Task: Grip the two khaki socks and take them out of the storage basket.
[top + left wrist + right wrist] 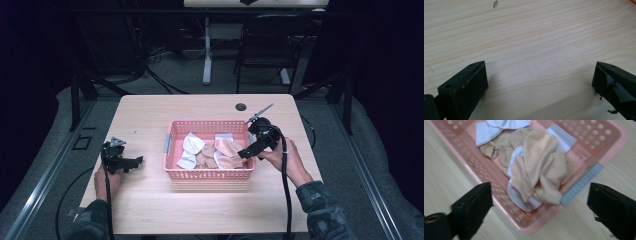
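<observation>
Holding a gripper in each hand, you have a pink basket [209, 174] standing near the middle of the light wooden table [150, 210]. Your right gripper [244, 153] hangs over the basket's right end, tilted down toward what lies inside, and your right hand [285, 159] grips it from just beside the basket's right wall. In the right gripper view its two black jaws stand wide apart with nothing between them, and they frame a crumpled heap of cloth. That heap is made of peach-coloured socks [541, 172] bunched on top of white socks [499, 126], with a tan sock [501, 147] lying flatter behind them. All of it sits inside the basket, toward the corner that bears a grey label strip [581, 184] on the rim.

Your left gripper [137, 160] rests low over the table, well apart from the basket and to its left, pointing roughly toward it. Your left hand [106, 180] holds it from behind. In the left gripper view its jaws are also spread wide, empty, with bare wood grain between them.

A round cable hole [241, 106] sits in the tabletop beyond the basket, and a black chair [267, 45] stands on the floor past the far edge.
</observation>
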A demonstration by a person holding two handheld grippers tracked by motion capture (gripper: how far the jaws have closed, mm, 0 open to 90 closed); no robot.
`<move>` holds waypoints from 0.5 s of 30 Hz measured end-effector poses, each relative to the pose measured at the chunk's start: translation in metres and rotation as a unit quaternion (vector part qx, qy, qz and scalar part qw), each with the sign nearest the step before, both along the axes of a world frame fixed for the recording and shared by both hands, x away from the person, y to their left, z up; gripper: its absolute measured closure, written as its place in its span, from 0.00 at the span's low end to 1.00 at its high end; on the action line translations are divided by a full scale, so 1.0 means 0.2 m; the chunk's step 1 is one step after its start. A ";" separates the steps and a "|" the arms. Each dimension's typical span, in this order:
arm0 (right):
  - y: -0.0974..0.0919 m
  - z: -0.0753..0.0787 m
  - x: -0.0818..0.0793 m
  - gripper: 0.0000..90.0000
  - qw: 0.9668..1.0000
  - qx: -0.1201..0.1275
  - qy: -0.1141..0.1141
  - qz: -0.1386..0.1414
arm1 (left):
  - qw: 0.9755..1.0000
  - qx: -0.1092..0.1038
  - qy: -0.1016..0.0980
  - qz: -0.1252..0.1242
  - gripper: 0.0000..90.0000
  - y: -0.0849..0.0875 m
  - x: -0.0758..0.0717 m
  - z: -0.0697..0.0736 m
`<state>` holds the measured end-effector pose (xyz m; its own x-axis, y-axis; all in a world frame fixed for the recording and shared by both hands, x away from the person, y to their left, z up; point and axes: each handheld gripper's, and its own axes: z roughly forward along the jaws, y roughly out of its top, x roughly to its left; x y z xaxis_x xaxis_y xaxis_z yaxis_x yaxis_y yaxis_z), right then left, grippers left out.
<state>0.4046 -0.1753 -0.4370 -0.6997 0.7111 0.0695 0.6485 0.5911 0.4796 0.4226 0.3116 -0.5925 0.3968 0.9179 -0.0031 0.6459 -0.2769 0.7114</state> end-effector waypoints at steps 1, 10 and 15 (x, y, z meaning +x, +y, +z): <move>0.02 -0.01 0.01 0.15 1.000 -0.003 0.006 0.006 | 1.000 0.000 0.000 0.000 0.00 0.00 0.00 0.00; 0.12 -0.09 0.06 0.49 0.999 -0.010 0.039 0.025 | 1.000 0.000 0.000 0.000 0.00 0.00 0.00 0.00; 0.15 -0.14 0.07 0.63 0.998 -0.020 0.057 0.017 | 1.000 0.000 0.000 0.000 0.00 0.00 0.00 0.00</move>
